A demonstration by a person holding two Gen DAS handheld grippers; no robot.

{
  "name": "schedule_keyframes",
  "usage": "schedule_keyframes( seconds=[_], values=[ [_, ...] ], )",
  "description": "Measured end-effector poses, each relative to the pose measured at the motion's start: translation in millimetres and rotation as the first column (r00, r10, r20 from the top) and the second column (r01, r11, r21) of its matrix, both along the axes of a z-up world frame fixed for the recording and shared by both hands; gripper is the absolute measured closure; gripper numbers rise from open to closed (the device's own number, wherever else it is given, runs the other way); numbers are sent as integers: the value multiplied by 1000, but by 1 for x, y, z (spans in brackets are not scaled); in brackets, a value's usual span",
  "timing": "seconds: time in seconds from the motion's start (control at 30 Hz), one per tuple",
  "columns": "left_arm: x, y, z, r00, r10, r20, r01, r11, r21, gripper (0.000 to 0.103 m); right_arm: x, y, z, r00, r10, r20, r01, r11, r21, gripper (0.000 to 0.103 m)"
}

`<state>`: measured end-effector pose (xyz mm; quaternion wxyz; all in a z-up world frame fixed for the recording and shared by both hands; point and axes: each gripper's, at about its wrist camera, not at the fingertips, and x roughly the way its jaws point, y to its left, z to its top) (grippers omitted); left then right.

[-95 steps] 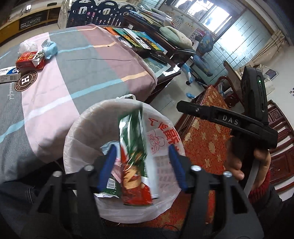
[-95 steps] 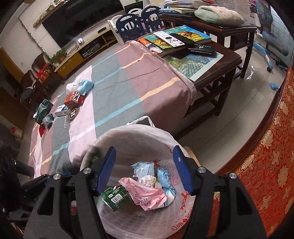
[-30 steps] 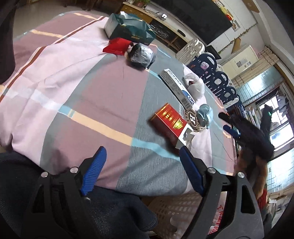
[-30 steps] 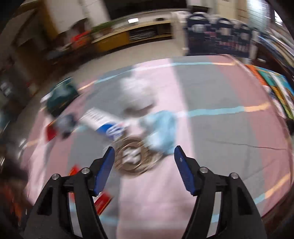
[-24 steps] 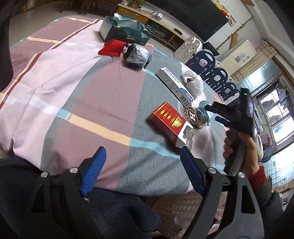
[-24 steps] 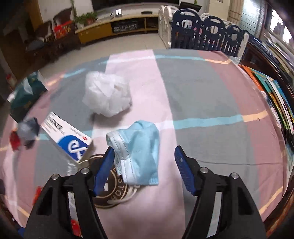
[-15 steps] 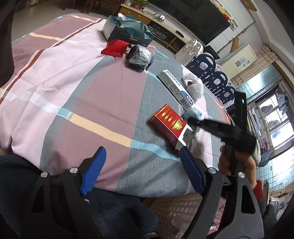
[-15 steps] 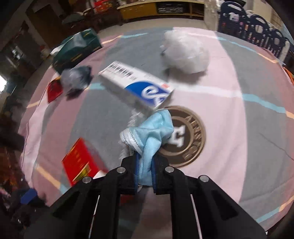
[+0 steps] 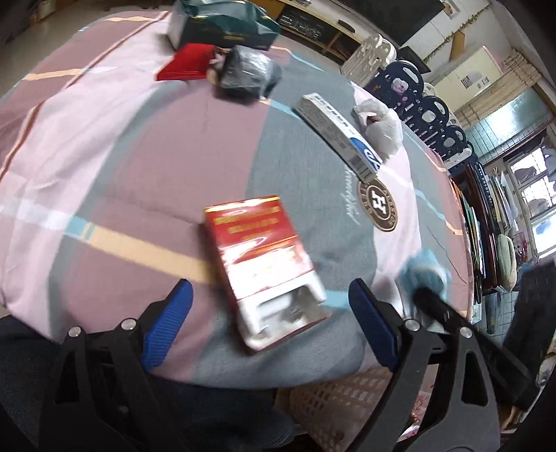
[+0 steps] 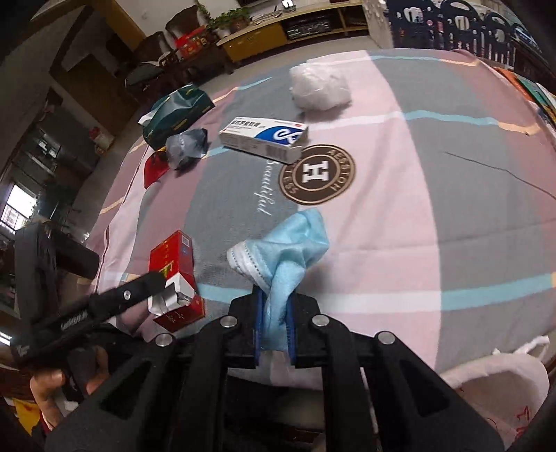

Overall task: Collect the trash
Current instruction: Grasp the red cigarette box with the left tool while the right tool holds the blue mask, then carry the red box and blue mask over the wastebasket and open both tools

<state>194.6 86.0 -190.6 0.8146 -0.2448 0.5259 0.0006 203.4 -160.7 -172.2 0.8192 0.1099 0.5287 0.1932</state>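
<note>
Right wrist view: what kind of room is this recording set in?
Most likely a home living room: a low TV cabinet along the far wall, wooden armchairs beside it, and a table under a striped cloth strewn with household trash.

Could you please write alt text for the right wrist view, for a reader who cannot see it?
The right gripper is shut on a crumpled blue face mask above a striped cloth. At left, the left gripper reaches an open red cigarette pack; farther back lie a medicine box and other trash.
</note>
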Motion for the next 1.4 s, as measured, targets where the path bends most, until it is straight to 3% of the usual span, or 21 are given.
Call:
schedule_keyframes(
  seconds=[0.2,0.3,0.4,0.6,0.8,0.87,1.07,1.23,1.4],
  values=[
    [13,-23,-17,999,-7,-31,10,997,82,14,-33,-14,10,999,-12,48,16,997,-71,91],
    [13,-30,-18,1000,-3,-29,8,985,171,30,-40,-14,13,998,-11,66,16,996,-85,91],
    [12,-36,-18,999,-22,-29,28,975,221,36,-41,-10,8,999,-25,48,27,998,-55,91],
    [4,-22,-10,999,7,39,-13,990,138,41,-44,6,11,999,-24,39,25,999,-47,91],
    [-23,-13,22,965,26,261,-37,999,39,42,-53,2,34,994,-45,97,53,995,-87,91],
    [-34,-14,33,956,4,294,-9,1000,15,42,-57,-5,44,990,-61,123,73,993,-96,91],
    [-56,-48,65,944,-89,319,56,992,110,42,-80,-41,70,977,-119,175,146,978,-152,91],
    [-81,-86,99,908,-204,366,134,969,207,41,-101,-73,76,971,-153,183,188,963,-192,91],
    [-99,-124,112,884,-298,360,226,947,231,41,-123,-104,74,966,-187,178,226,946,-232,91]
  ],
)
